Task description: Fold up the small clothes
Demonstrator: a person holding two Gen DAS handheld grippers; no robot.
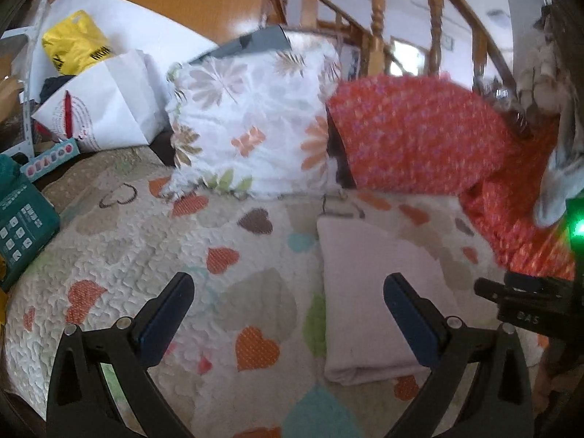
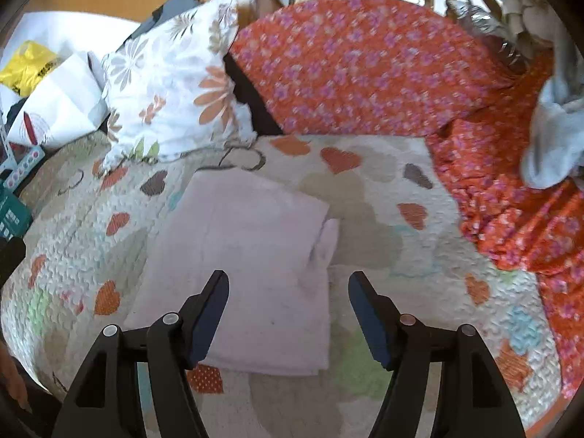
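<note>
A pale pink folded cloth [image 1: 368, 292] lies flat on the heart-patterned quilt [image 1: 182, 255]. It also shows in the right wrist view [image 2: 252, 255], with a small flap sticking out on its right side. My left gripper [image 1: 288, 303] is open and empty above the quilt, its right finger over the cloth's right part. My right gripper [image 2: 288, 306] is open and empty, hovering over the cloth's near right edge. The right gripper's body [image 1: 525, 306] shows at the right of the left wrist view.
A floral pillow [image 1: 252, 124] and a red flowered blanket [image 1: 438, 138] lie at the back of the quilt [image 2: 401, 219]. White paper bags [image 1: 106, 106], a yellow bag [image 1: 73, 42] and a green box [image 1: 22, 226] sit at the left. A wooden stair railing [image 1: 377, 11] stands behind.
</note>
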